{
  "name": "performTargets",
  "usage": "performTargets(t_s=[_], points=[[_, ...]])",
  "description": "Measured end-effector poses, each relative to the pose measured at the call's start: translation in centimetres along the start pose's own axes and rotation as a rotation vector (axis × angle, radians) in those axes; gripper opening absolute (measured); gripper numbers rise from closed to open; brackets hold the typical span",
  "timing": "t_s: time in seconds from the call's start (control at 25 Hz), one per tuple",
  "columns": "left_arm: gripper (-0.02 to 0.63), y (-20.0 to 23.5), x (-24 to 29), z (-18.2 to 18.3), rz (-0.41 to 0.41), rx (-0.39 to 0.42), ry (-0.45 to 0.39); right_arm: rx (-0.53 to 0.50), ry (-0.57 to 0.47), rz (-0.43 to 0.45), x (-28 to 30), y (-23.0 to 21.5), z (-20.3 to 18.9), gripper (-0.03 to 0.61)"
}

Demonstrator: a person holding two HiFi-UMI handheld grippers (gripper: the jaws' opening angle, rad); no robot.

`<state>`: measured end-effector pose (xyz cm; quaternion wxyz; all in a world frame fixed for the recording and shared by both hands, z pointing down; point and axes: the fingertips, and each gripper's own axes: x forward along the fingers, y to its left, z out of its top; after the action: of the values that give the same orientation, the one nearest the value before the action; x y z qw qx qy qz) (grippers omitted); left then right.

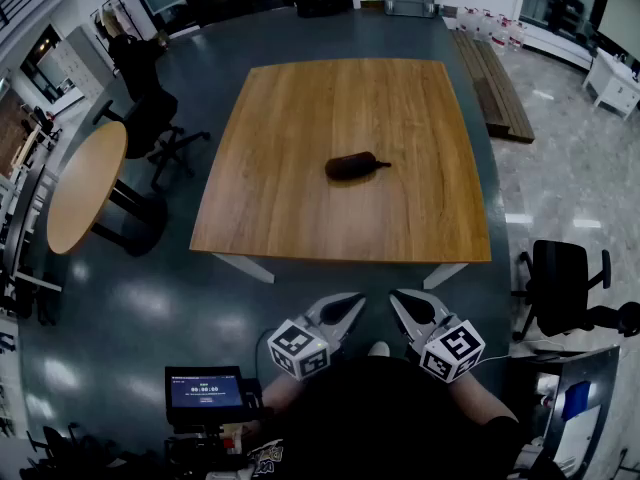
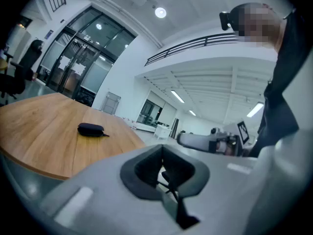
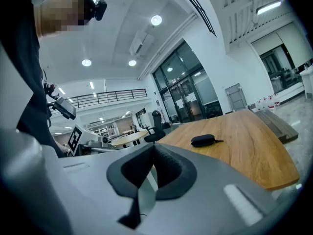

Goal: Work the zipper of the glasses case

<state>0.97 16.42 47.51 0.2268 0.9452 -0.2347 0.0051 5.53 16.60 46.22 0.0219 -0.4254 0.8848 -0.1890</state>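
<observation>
A dark, zipped glasses case (image 1: 352, 166) lies alone near the middle of the square wooden table (image 1: 300, 208), with its pull strap pointing right. It also shows small and far off as the case (image 2: 91, 129) in the left gripper view and the case (image 3: 203, 140) in the right gripper view. My left gripper (image 1: 351, 301) and right gripper (image 1: 401, 299) hang side by side close to my body, short of the table's near edge. Both are shut with nothing between the jaws, and both are well apart from the case.
A round wooden table (image 1: 85, 183) and a black office chair (image 1: 165, 133) stand at the left, with a person (image 1: 125, 53) beyond them. Another black chair (image 1: 560, 283) is at the right. A small screen (image 1: 205, 388) sits by my left side. Wooden planks (image 1: 495, 78) lie past the table's far right corner.
</observation>
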Motion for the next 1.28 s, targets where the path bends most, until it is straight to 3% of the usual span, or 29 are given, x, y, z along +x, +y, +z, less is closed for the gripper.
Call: performTargets(t_s=[0.8, 0.92, 1.12, 1.28], points=[[0.002, 0.4, 1.7, -0.3, 0.011, -0.028, 0.020, -0.017, -0.022, 0.037, -0.3, -1.1, 0.5, 0.012], [0.002, 0.7, 1.9, -0.3, 0.025, -0.034, 0.024, -0.014, -0.020, 0.033, -0.4, -1.9, 0.4, 0.088], [0.002, 3.4, 1.2, 0.2, 0.079, -0.061, 0.030, -0.022, 0.020, -0.032, 1.1, -4.7, -0.7, 0.120], [0.002, 7.0, 0.7, 1.3, 0.113, -0.094, 0.024, -0.139, 0.094, -0.076, 4.7, -7.3, -1.1, 0.140]])
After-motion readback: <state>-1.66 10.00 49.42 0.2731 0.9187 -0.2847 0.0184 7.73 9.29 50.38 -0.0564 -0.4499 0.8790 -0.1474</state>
